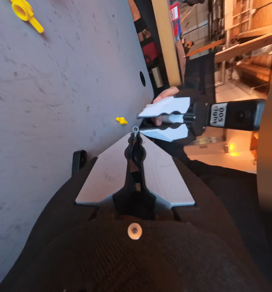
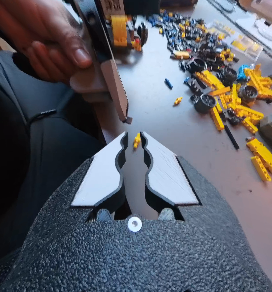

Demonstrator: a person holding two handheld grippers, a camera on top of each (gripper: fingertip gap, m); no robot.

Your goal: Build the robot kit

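Note:
My left gripper (image 1: 134, 136) is shut on a small grey connector piece (image 1: 135, 129) that sticks out past its tips. It is held in the air beyond the grey table's (image 1: 53, 79) edge. My right gripper (image 1: 140, 123) comes in from the right, open, with its lower fingertip almost at the grey piece. In the right wrist view the right gripper (image 2: 133, 134) is open with a narrow gap. A small yellow piece (image 2: 136, 140) lies on the table beneath that gap. The left gripper (image 2: 124, 116), held by a hand (image 2: 45, 39), shows there with the small piece (image 2: 127, 120) at its tip.
A pile of yellow and black bricks, beams and wheels (image 2: 227, 88) covers the table's right side. A partly built yellow vehicle (image 2: 125, 31) stands behind the left gripper. A blue pin (image 2: 168, 83) and a yellow pin (image 2: 178, 100) lie loose. A bigger yellow part (image 1: 25, 15) lies farther off. The tips of both grippers are at nearly the same place.

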